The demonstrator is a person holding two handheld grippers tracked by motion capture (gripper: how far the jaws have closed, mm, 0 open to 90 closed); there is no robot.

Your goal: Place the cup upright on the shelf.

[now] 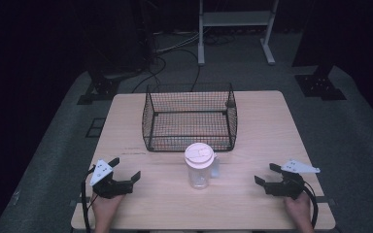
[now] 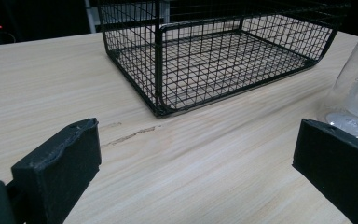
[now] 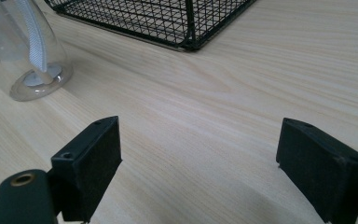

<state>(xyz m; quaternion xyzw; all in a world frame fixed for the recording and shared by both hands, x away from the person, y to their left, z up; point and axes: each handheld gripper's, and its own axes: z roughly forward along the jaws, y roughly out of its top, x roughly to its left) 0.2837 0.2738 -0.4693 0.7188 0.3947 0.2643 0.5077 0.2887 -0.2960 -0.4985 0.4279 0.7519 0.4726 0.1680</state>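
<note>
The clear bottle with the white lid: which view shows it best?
The high view: the clear bottle shows whole, upright, white lid on, in front of the wire basket. The left gripper view shows only its lower side and base at the right edge; the right gripper view shows its base and white strap.

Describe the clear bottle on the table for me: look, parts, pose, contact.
The clear bottle looks like transparent plastic, capped by a pale pinkish-white lid, with a white strap hanging down its side. It appears empty. It stands upright on the wooden table, just in front of the wire basket, apart from it. Both open grippers flank it without touching it.
</note>
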